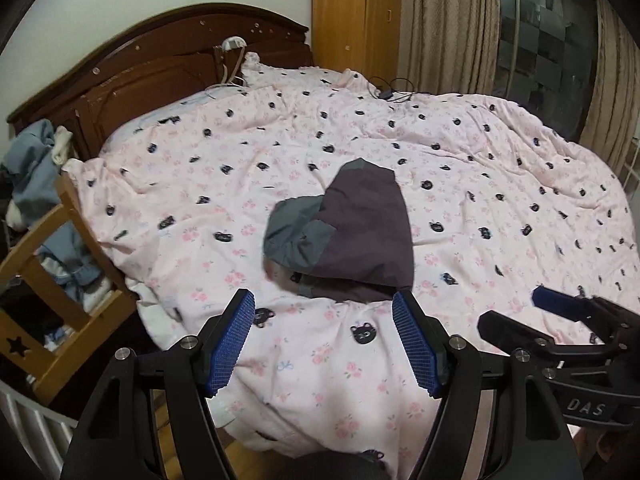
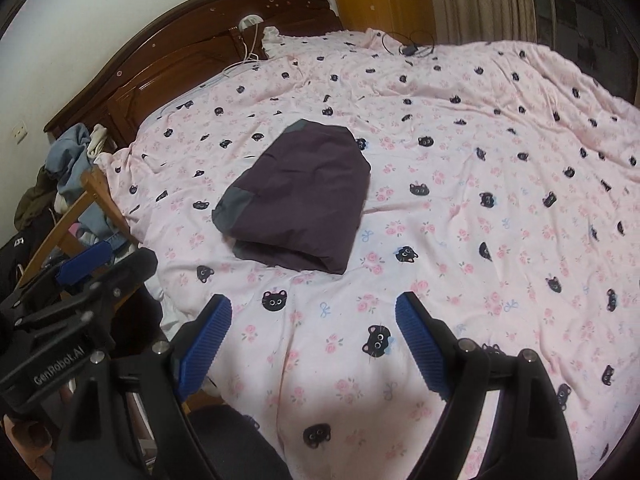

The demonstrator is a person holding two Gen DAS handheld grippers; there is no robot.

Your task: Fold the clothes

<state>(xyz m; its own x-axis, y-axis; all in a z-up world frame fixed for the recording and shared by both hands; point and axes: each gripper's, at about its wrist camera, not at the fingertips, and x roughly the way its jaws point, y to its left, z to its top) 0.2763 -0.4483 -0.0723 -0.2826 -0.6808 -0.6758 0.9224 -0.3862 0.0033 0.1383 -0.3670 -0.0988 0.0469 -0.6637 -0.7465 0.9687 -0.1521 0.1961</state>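
Observation:
A folded dark purple garment (image 2: 302,196) with grey patches lies flat on the pink cat-print bedspread (image 2: 480,208). In the left wrist view the same garment (image 1: 352,236) sits just beyond my fingertips. My left gripper (image 1: 324,300) hovers above the near edge of the bed, jaws open, nothing between the blue pads. My right gripper (image 2: 314,306) is also open and empty, held back from the garment's near edge. Each gripper shows in the other's view: the right gripper (image 1: 560,320) at the right, the left gripper (image 2: 88,276) at the left.
A dark wooden headboard (image 2: 168,60) stands at the back left. A wooden chair (image 1: 60,280) piled with blue and white clothes (image 1: 36,168) stands beside the bed on the left. A black cable (image 2: 408,46) lies at the far edge; curtains (image 1: 448,28) and a window are behind.

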